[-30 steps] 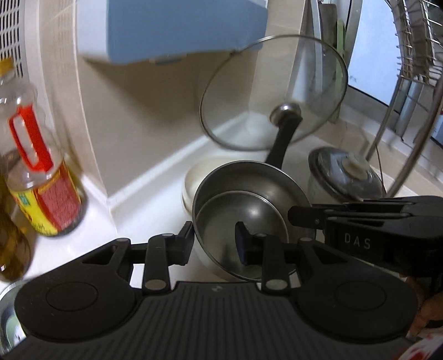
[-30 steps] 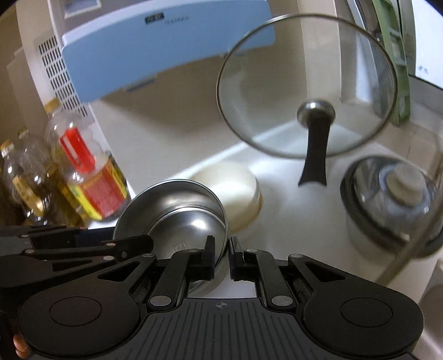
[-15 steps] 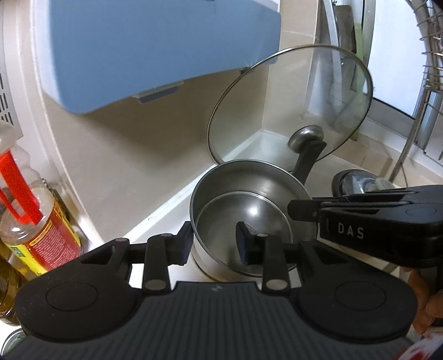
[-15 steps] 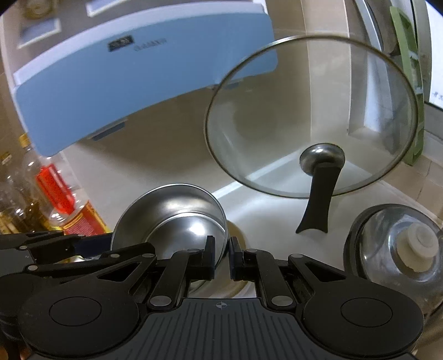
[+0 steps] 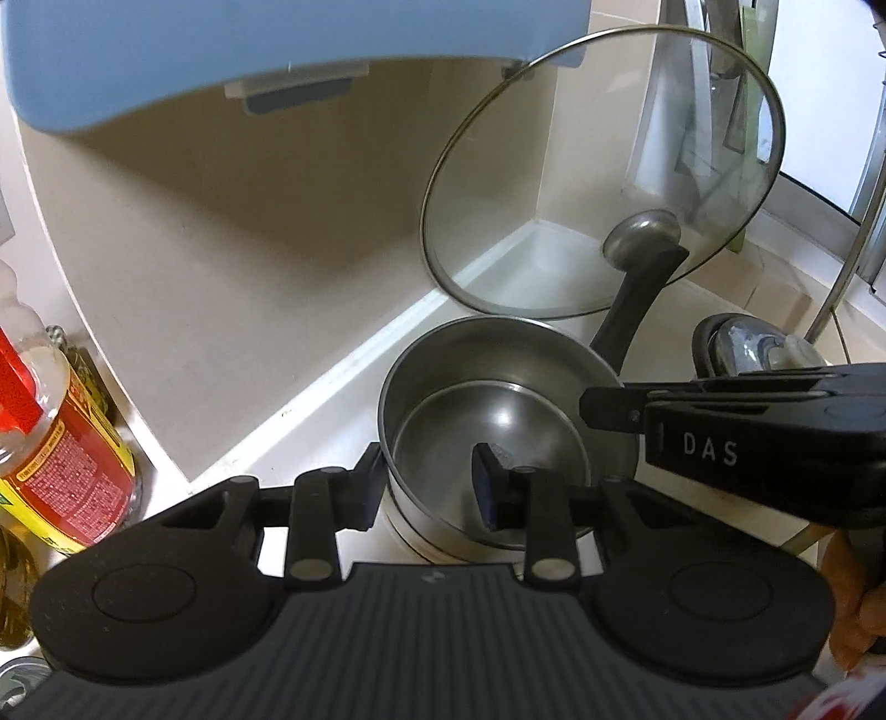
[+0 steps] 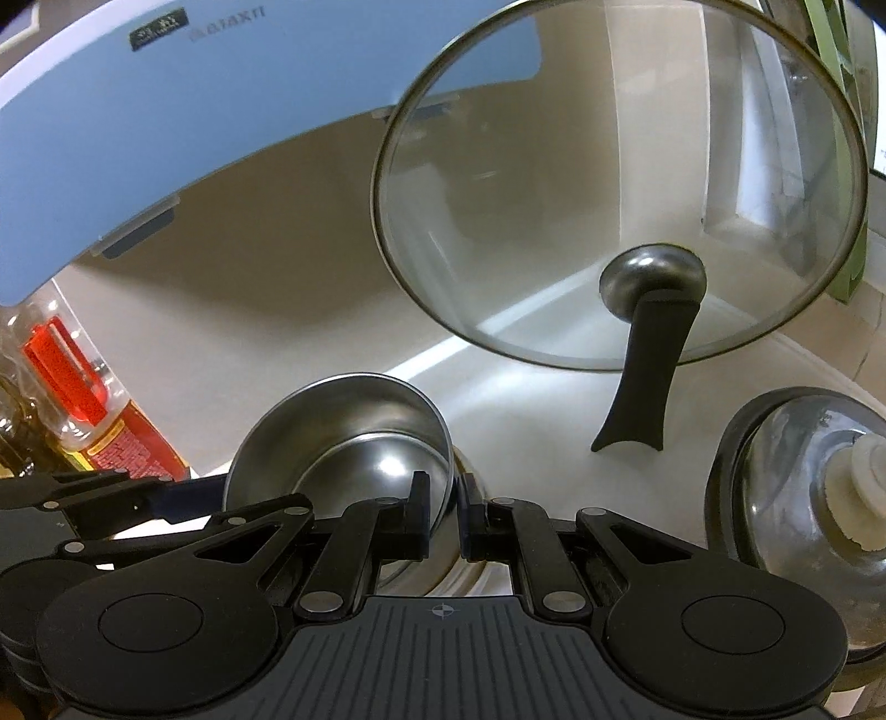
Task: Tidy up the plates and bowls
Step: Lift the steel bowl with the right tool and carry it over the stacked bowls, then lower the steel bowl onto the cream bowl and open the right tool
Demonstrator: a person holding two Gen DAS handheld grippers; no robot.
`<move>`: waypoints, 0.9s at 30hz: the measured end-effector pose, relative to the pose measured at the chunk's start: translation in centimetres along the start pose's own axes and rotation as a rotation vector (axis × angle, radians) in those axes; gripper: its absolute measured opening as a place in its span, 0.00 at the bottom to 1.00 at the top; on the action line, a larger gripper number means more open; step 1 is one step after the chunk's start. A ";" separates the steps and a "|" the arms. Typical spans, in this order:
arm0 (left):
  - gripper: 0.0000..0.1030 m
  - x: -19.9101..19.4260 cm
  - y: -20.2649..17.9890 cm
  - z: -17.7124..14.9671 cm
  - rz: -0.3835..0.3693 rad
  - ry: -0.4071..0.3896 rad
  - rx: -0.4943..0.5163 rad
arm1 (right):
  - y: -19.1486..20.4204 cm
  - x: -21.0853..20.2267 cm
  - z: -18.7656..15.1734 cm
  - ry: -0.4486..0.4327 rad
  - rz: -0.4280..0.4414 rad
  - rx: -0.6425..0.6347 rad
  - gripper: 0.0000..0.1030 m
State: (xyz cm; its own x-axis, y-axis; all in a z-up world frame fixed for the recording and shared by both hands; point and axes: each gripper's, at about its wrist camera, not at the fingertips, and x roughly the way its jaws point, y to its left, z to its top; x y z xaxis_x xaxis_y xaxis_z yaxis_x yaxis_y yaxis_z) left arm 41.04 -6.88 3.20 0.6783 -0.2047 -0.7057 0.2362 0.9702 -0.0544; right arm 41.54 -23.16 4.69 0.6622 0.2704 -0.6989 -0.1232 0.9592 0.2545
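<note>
A stainless steel bowl (image 5: 498,399) with a smaller steel bowl nested inside sits over a white bowl (image 6: 470,559) on the white counter. My left gripper (image 5: 429,487) straddles the steel bowl's near rim, one finger outside and one inside, with a wide gap between them. My right gripper (image 6: 443,515) is shut on the steel bowl's right rim (image 6: 437,443). The right gripper also shows in the left wrist view (image 5: 609,412) at the bowl's right edge.
A glass pot lid (image 5: 603,183) leans upright in the wall corner behind the bowls. A lidded glass pot (image 6: 819,487) stands at the right. Oil bottles (image 5: 61,443) stand at the left. A blue appliance (image 5: 221,50) hangs overhead.
Both grippers and the steel bowls have moved forward and down toward the corner, over the white bowl, which is now almost hidden beneath. The grips look unchanged.
</note>
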 end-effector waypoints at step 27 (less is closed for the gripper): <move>0.36 -2.5 0.8 -1.7 0.009 0.000 -0.015 | 0.5 -2.4 -2.9 0.006 0.031 0.021 0.32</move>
State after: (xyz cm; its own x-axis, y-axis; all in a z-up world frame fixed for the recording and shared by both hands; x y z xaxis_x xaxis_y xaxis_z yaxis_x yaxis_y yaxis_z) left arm 38.37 -5.35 3.77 0.6803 -0.1960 -0.7063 0.2193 0.9739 -0.0591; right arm 37.77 -23.15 4.58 0.6535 0.3004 -0.6948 -0.1279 0.9485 0.2898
